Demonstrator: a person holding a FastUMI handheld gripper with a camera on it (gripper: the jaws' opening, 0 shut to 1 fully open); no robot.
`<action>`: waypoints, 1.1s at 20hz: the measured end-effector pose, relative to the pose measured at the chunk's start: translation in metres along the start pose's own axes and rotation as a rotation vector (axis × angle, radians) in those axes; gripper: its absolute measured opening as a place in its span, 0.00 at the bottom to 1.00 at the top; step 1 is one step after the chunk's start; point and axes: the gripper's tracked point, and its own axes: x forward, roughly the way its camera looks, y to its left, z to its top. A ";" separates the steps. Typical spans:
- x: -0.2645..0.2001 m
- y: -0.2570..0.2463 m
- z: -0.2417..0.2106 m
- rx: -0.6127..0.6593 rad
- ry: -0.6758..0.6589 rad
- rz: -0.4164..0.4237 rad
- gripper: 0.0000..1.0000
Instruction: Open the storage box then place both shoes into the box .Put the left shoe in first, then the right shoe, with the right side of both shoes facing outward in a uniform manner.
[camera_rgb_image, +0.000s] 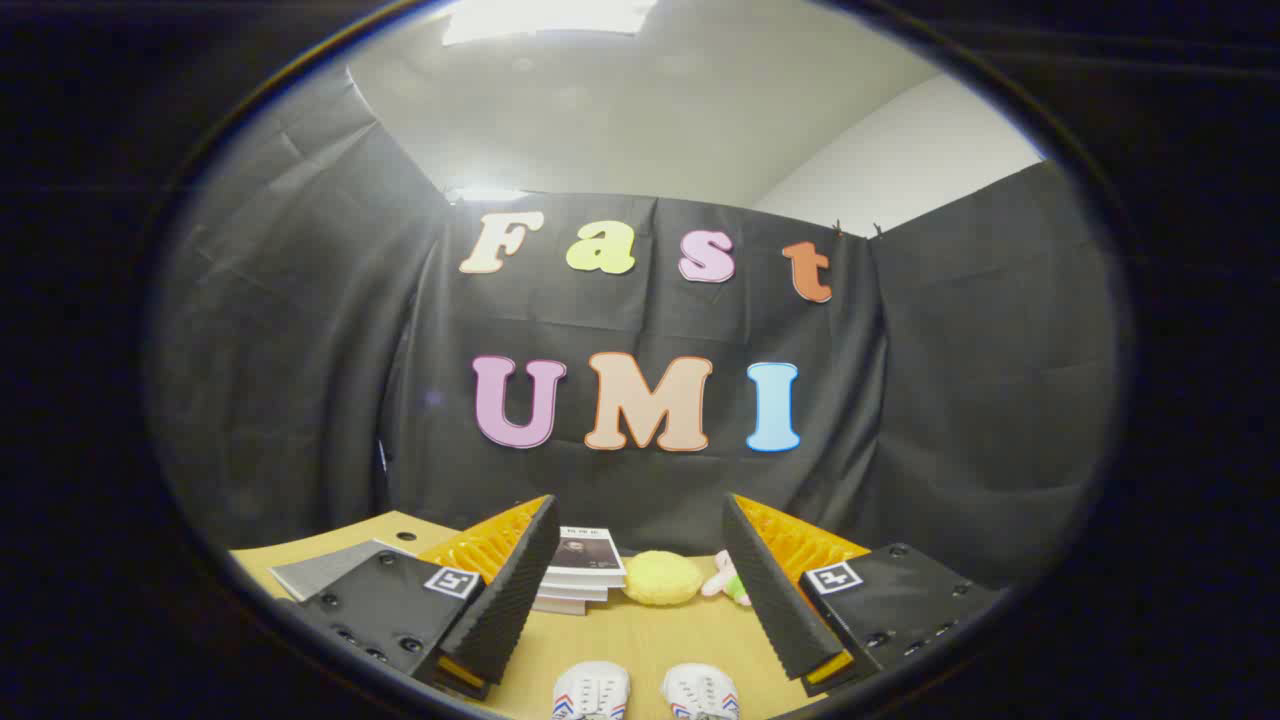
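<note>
Two white shoes with red and blue stripes stand side by side on the wooden table, toes pointing away from me: one shoe (591, 692) on the left and the other shoe (700, 692) on the right. Both lie low between my fingers, below the tips. My gripper (640, 530) is held above the table, open wide, with nothing between its fingers. A grey flat piece (325, 568) lies on the table behind the left finger; I cannot tell whether it belongs to the storage box.
Beyond the fingers, near the booth wall, lie a short stack of books (580, 575), a round yellow plush thing (662, 578) and a small pink and white toy (728, 582). The wooden table (640, 635) ends at the black cloth wall.
</note>
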 end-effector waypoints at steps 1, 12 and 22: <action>0.000 -0.002 0.001 0.003 -0.002 -0.002 1.00; 0.000 -0.012 0.007 0.002 -0.012 -0.015 1.00; 0.003 -0.011 0.002 0.030 0.008 0.007 1.00</action>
